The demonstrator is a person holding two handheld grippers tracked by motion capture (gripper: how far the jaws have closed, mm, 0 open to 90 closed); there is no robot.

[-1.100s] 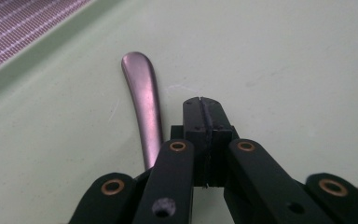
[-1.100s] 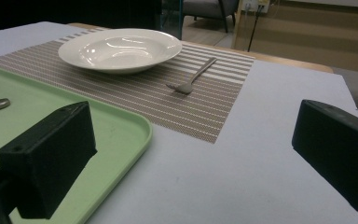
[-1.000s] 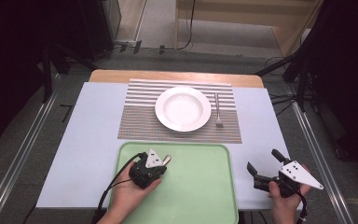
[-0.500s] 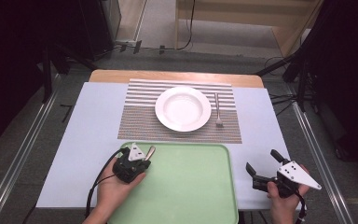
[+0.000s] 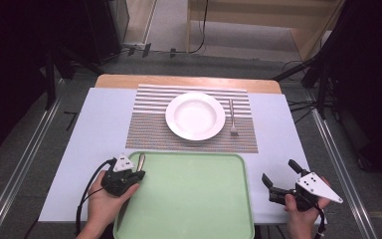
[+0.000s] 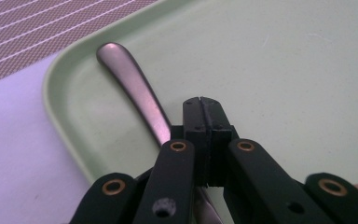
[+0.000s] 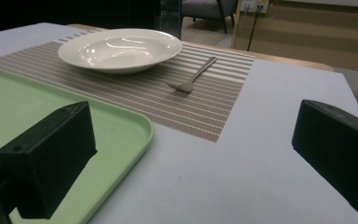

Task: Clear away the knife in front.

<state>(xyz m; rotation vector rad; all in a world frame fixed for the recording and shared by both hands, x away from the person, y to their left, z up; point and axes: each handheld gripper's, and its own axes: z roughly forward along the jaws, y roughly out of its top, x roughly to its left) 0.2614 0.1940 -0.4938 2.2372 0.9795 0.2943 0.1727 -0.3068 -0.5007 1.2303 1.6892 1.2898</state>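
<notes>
A: Sliding left since the earlier frame, the left claw (image 5: 138, 168) has left the middle of the green tray (image 5: 194, 199) for its near-left corner, while the right claw (image 5: 278, 180) sits where it was.

B: And the left one's grip?

A: Pressed together on a metal utensil (image 6: 133, 88); its handle sticks out ahead of the tips, over the tray's rim. Which end is hidden behind the claw I cannot tell.

B: So the step is carrying it off the tray?

A: That's my reading. Next it needs lifting clear of the rim, then setting on the striped placemat (image 5: 149, 122) beyond, likely left of the plate (image 5: 195, 115).

B: The right claw?

A: Spread wide, pinching nothing, over bare worktop (image 7: 242, 158) beside the tray. Farther ahead, the plate is empty and a fork (image 7: 193, 77) lies beside it.
</notes>
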